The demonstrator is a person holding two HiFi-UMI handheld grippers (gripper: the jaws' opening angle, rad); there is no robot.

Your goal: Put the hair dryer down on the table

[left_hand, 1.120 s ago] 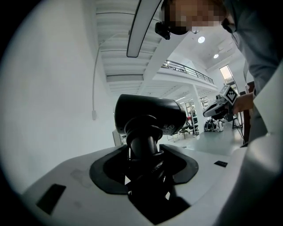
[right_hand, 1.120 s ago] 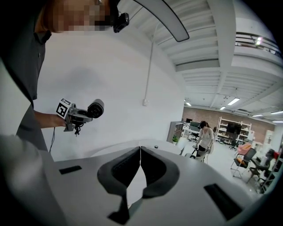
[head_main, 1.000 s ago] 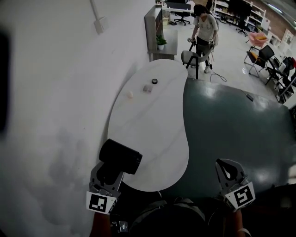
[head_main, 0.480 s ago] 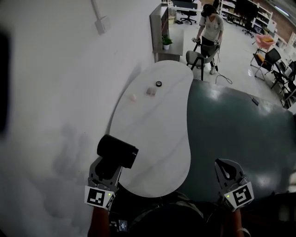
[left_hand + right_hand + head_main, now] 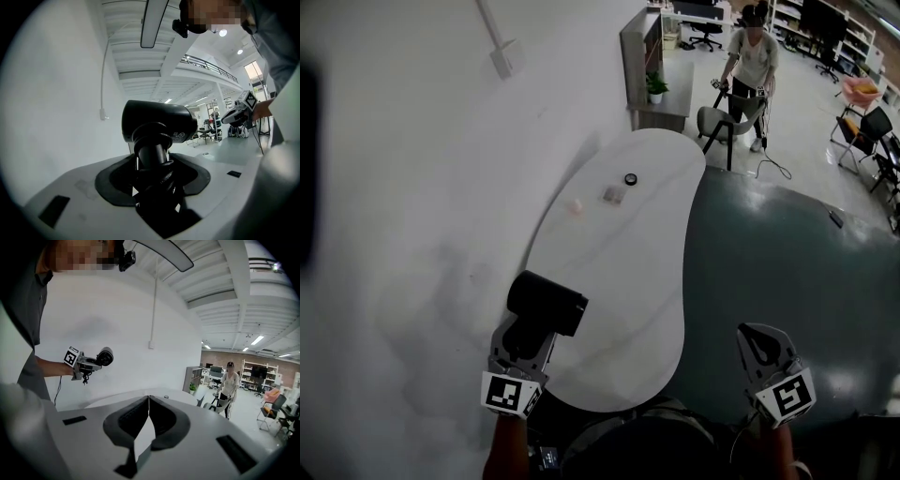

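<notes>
Head view: hair dryer (image 5: 546,302) pinched by handle in left gripper (image 5: 525,339), over table's (image 5: 619,253) near-left edge. Right gripper view shows it up in air, not resting. Barrel's long axis lies crosswise to gripper, far-left to near-right; handle runs back into jaws. Cord (image 5: 154,140) coiled round handle hides grip contact. Which barrel end is nozzle: can't tell. Right gripper (image 5: 757,337) off table's near-right edge, jaws pressed together, nothing between.
</notes>
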